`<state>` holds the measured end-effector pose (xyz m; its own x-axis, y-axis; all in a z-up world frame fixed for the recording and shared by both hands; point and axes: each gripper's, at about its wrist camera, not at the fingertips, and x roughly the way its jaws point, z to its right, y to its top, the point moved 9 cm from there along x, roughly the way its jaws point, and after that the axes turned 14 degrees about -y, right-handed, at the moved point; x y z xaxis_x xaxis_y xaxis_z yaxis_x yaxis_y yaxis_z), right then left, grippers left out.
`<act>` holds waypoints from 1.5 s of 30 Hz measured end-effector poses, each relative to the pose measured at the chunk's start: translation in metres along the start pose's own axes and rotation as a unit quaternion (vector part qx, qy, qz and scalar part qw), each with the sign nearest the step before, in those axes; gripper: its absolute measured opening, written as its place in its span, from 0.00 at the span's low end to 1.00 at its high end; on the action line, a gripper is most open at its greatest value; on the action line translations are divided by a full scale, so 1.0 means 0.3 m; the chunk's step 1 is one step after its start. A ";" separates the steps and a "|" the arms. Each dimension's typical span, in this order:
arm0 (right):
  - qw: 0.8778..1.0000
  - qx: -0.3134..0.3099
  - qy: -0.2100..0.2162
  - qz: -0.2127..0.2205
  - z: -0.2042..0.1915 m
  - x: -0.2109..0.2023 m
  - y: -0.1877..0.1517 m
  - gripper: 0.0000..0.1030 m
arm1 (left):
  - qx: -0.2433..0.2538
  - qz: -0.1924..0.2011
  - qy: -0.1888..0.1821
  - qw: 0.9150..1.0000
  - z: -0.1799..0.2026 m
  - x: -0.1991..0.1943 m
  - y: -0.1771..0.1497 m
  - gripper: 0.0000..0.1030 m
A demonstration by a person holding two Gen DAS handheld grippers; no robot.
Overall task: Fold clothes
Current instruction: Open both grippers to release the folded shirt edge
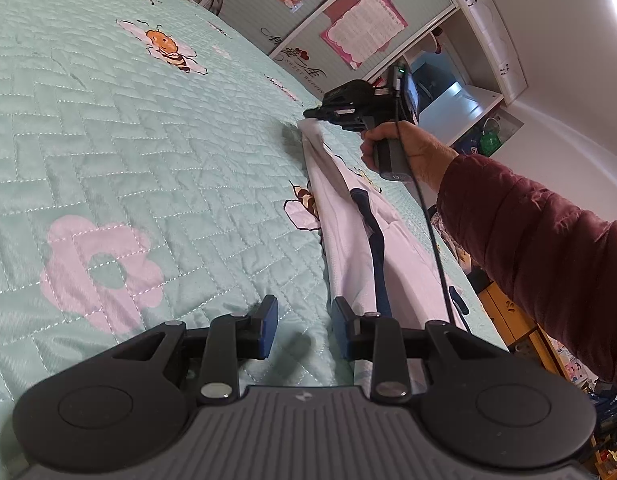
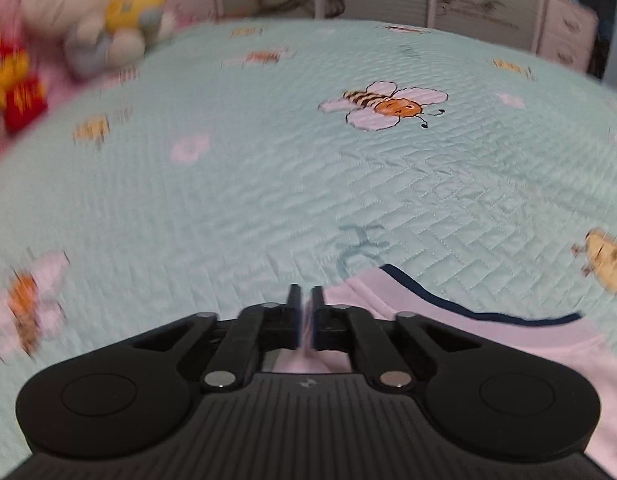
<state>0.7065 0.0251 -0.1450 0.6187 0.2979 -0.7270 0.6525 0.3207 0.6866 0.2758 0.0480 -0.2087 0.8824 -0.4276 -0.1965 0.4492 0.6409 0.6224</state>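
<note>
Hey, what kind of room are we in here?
Most likely a bedroom in a home. The work surface is a bed with a mint quilted bedspread printed with bees, a plush toy sits at its far end, and a wardrobe with sliding doors stands alongside.

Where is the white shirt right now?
The white shirt lies on the bee quilt, right of centre in the left wrist view. The right gripper pinches its far end; its near end is beside the left gripper.

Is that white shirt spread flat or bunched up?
Bunched: the white shirt lies gathered in a long narrow strip, one end pinched in the right gripper.
</note>
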 end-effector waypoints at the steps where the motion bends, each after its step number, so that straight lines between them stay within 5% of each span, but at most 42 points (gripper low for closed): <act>1: 1.000 0.013 0.001 0.001 0.015 0.004 0.007 0.00 | 0.000 0.000 0.000 1.000 0.000 0.000 0.000 0.32; 4: 0.999 0.018 -0.035 0.001 0.059 0.033 0.005 0.00 | -0.001 0.001 -0.001 1.000 -0.001 -0.001 -0.001 0.32; 8: 0.999 0.039 -0.005 0.016 0.063 0.009 0.009 0.05 | -0.003 0.002 -0.003 1.000 0.000 -0.001 -0.001 0.32; 10: 0.999 0.032 0.008 0.025 0.043 -0.015 0.018 0.29 | -0.003 0.002 -0.003 1.000 0.001 -0.001 -0.002 0.32; 12: 1.000 0.006 0.009 0.027 0.012 -0.032 0.021 0.33 | -0.003 0.002 -0.003 1.000 0.001 0.000 -0.002 0.32; 18: 0.990 -0.124 -0.055 -0.029 -0.095 0.013 -0.045 0.30 | -0.005 0.003 -0.005 1.000 0.002 -0.001 0.000 0.32; 19: 0.989 -0.128 -0.059 -0.036 -0.096 0.025 -0.055 0.07 | -0.006 0.003 -0.005 1.000 0.002 -0.001 0.000 0.32; 20: 0.989 -0.129 -0.065 -0.039 -0.094 0.035 -0.063 0.01 | -0.006 0.003 -0.006 1.000 0.003 -0.001 0.000 0.32; 24: 1.000 0.006 -0.030 -0.008 0.009 0.007 -0.011 0.00 | -0.007 0.004 -0.007 1.000 0.005 -0.001 0.000 0.32; 27: 0.995 0.100 0.010 -0.001 0.096 0.010 0.006 0.00 | -0.007 0.004 -0.006 1.000 0.005 0.001 -0.001 0.32; 35: 0.994 0.109 -0.004 0.021 0.143 0.081 -0.045 0.00 | -0.008 0.005 -0.007 1.000 0.004 0.001 -0.002 0.32; 38: 0.990 0.137 0.023 0.028 0.165 0.055 -0.042 0.10 | -0.010 0.005 -0.009 1.000 0.002 0.001 -0.001 0.32; 45: 0.970 0.214 -0.002 0.113 0.367 -0.195 -0.087 0.21 | -0.011 0.005 -0.009 1.000 0.004 0.001 -0.002 0.32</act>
<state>0.7014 -0.0999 -0.1200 0.7678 0.3137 -0.5587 0.6218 -0.1543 0.7678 0.2757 0.0467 -0.2083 0.8842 -0.4327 -0.1760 0.4433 0.6586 0.6081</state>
